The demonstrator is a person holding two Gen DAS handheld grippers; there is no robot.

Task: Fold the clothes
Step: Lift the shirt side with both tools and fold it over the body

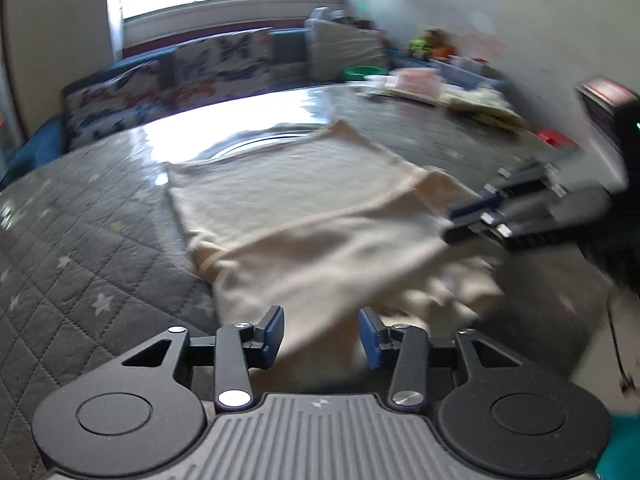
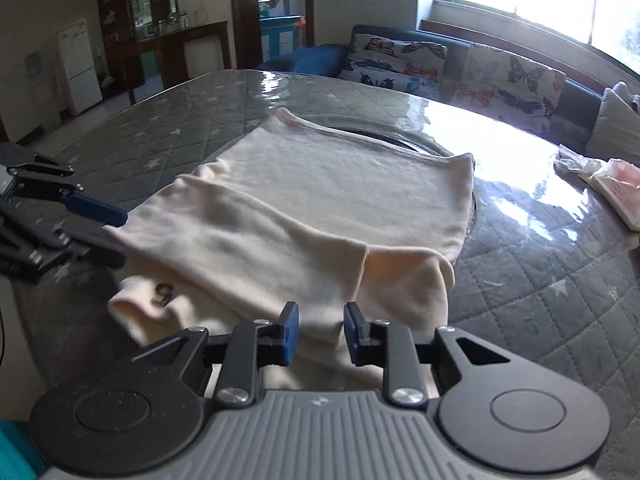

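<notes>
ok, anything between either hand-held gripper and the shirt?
Nothing visible. The cream shirt lies on the quilted table cover, and its near edge runs right up between the open fingers of the right hand-held gripper and the left hand-held gripper. The folded pile sits off to the side.

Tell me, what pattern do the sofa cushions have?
Butterflies on a pale ground, clearest on the sofa cushions in the right wrist view.

Small dark mark resembling "9" or "g" on cream garment (image 2: 280,216), lower left of right-wrist frame; otherwise nothing legible.
</notes>
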